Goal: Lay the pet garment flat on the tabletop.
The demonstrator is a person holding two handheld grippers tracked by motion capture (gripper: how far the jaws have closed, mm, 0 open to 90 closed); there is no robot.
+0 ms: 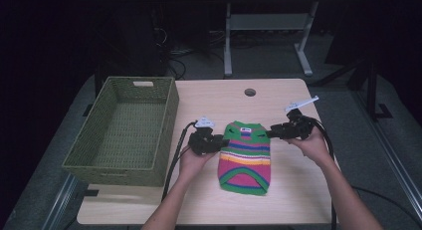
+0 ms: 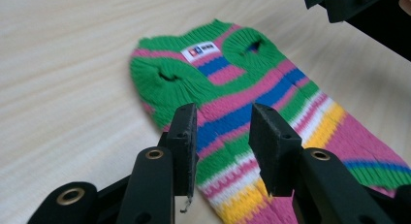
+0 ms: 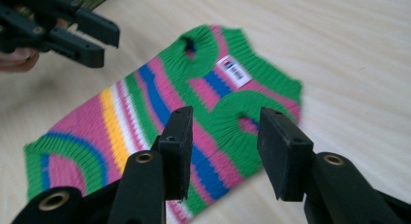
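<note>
Striped sweater point(image 1: 245, 158) mid-table, edges free

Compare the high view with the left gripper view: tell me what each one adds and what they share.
High view alone: the green woven basket left of the striped sweater, and the person's forearms. Left gripper view alone: the left gripper with jaws parted above the sweater's edge, gripping nothing, and the white label up close. Both share the sweater flat on the wooden table and the right gripper.
</note>
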